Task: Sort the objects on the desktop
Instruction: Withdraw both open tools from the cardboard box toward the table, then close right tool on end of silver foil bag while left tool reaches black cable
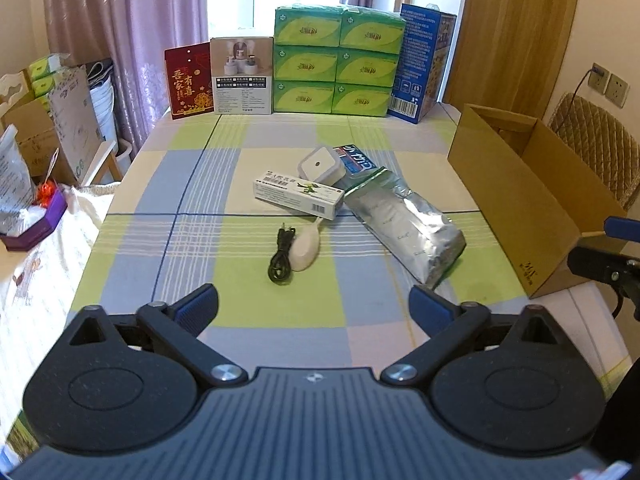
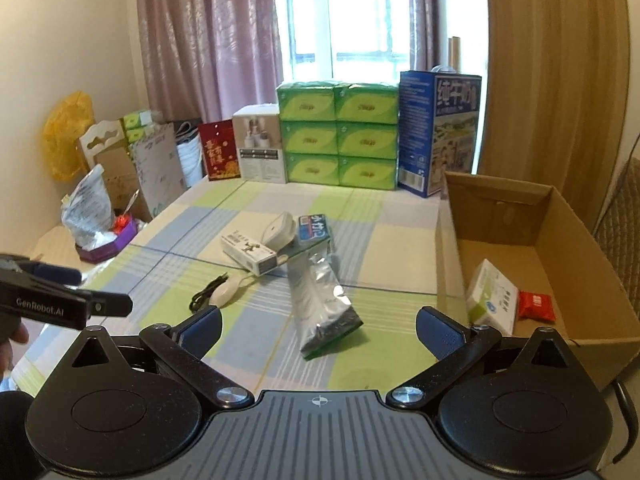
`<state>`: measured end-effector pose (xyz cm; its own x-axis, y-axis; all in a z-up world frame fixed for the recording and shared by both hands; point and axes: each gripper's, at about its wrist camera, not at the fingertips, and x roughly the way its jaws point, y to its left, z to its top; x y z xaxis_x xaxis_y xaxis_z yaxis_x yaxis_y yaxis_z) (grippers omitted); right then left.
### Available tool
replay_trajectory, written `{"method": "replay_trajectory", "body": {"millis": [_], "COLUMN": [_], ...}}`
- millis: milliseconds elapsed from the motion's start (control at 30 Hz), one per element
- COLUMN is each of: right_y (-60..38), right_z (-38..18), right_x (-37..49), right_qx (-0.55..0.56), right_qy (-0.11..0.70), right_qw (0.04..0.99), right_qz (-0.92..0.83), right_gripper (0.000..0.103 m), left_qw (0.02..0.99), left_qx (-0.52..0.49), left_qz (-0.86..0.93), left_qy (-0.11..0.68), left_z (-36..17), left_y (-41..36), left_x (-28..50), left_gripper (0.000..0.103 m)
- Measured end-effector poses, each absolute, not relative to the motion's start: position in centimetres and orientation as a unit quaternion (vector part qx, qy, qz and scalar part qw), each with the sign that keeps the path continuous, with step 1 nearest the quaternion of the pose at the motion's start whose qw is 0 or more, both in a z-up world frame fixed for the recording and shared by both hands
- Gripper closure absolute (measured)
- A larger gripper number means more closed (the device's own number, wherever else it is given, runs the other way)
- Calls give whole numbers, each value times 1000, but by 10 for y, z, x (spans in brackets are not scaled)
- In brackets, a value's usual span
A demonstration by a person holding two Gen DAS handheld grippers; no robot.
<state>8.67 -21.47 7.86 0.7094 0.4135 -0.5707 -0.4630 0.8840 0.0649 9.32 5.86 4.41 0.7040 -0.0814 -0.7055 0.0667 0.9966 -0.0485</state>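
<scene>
On the checked tablecloth (image 1: 256, 152) lie a silver foil pouch (image 1: 404, 224) (image 2: 320, 300), a long white carton (image 1: 298, 194) (image 2: 248, 254), a white square container (image 1: 320, 164) (image 2: 278, 230), a blue packet (image 1: 356, 158) (image 2: 314, 228) and a white oval device with a black cable (image 1: 296, 250) (image 2: 222, 292). A cardboard box (image 2: 560, 232) (image 1: 532, 196) at the right holds a white-green carton (image 2: 490, 296) and a red packet (image 2: 536, 306). My left gripper (image 1: 314, 310) hangs open, short of the cable. My right gripper (image 2: 318, 330) is open near the pouch's end.
Green tissue packs (image 1: 336, 60), a blue carton (image 1: 424, 64), a white product box (image 1: 242, 76) and a red envelope (image 1: 188, 80) line the table's far edge. Boxes and bags (image 1: 36, 152) crowd the left side. A quilted chair back (image 1: 596, 148) stands behind the cardboard box.
</scene>
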Motion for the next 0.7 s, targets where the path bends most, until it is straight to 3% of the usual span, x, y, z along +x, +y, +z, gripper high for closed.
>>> {"method": "replay_trajectory", "body": {"millis": [367, 533, 600, 700], "right_y": [-182, -164, -158, -150], "right_z": [48, 26, 16, 0], "right_x": [118, 141, 152, 170], "right_qx": [-75, -108, -119, -129], "right_qy": [308, 313, 317, 327], "right_qw": [914, 909, 906, 901], "right_qz": [253, 255, 253, 254], "right_gripper": [3, 3, 3, 12], "left_qw": [912, 906, 904, 903], "left_qx": [16, 18, 22, 22], "left_qz": [-47, -52, -55, -62], "left_qy": [406, 419, 422, 426], "left_z": [12, -14, -24, -37], "left_y": [77, 83, 83, 84], "left_x": [140, 167, 178, 190], "left_gripper": [36, 37, 43, 46]}}
